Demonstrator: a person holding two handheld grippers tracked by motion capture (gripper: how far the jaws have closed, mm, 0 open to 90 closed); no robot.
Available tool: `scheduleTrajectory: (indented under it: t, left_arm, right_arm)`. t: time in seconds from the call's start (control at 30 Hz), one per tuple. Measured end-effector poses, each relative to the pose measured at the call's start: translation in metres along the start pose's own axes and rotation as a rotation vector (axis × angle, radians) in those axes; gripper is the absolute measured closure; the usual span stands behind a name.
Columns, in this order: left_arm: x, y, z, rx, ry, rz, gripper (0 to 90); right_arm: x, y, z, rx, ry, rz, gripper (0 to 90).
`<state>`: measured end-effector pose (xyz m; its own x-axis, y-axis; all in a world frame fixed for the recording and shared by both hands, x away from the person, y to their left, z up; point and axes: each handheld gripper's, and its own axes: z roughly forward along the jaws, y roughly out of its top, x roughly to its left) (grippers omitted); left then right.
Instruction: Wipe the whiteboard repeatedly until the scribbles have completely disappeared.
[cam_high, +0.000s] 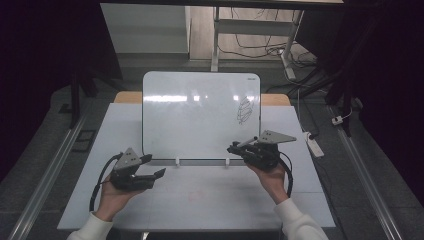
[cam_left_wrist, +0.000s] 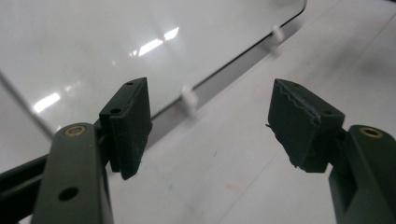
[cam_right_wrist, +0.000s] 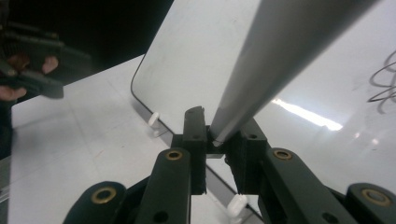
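A whiteboard (cam_high: 200, 115) stands tilted back on the white table (cam_high: 200, 200), with a black scribble (cam_high: 244, 111) near its right edge. My right gripper (cam_high: 234, 148) is shut on a grey marker (cam_high: 247, 142) in front of the board's lower right corner. In the right gripper view the marker (cam_right_wrist: 280, 46) rises from between the closed jaws (cam_right_wrist: 219, 135) across the board (cam_right_wrist: 196, 60), and the scribble (cam_right_wrist: 385, 79) lies at the far right. My left gripper (cam_high: 154, 165) is open and empty by the board's lower left corner, its pads (cam_left_wrist: 130, 126) wide apart over the tabletop.
Two white clips (cam_high: 177, 161) (cam_high: 226, 161) hold the board's bottom edge; one is close ahead of the left gripper (cam_left_wrist: 189, 100). A power strip (cam_high: 315, 145) lies on the floor to the right. Desk legs and cables (cam_high: 260, 47) stand behind the table.
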<state>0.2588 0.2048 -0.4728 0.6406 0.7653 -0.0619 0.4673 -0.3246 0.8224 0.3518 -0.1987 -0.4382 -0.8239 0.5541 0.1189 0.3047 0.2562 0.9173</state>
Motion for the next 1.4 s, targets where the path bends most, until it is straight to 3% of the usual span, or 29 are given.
scheduleTrajectory:
  t: [0.07, 0.2, 0.53, 0.77, 0.9, 1.17, 1.4]
  left_arm:
    - [0.003, -0.011, -0.004, 0.001, 0.001, -0.025, 30.2]
    - [0.008, -0.023, -0.011, 0.004, 0.051, -0.022, 30.1]
    - [0.011, -0.027, -0.009, 0.013, 0.05, -0.039, 30.1]
    - [0.007, -0.028, -0.004, 0.031, 0.042, -0.016, 30.1]
    - [0.007, -0.029, -0.001, 0.044, 0.038, -0.007, 30.1]
    - [0.007, -0.03, 0.002, 0.057, 0.045, 0.003, 30.1]
    - [0.009, -0.031, 0.003, 0.064, 0.046, 0.004, 30.1]
  right_arm:
    - [-0.001, 0.001, -0.002, -0.011, -0.004, -0.006, 77.5]
    - [-0.003, 0.003, -0.006, -0.025, -0.017, -0.012, 77.6]
    - [-0.01, 0.012, -0.014, -0.065, -0.074, -0.041, 77.6]
    - [-0.044, 0.043, -0.017, -0.107, -0.188, -0.049, 77.6]
    - [-0.067, 0.06, -0.012, -0.127, -0.244, -0.027, 77.6]
    - [-0.11, 0.073, 0.013, -0.146, -0.284, 0.038, 77.6]
    - [-0.125, 0.078, 0.028, -0.144, -0.308, 0.046, 77.6]
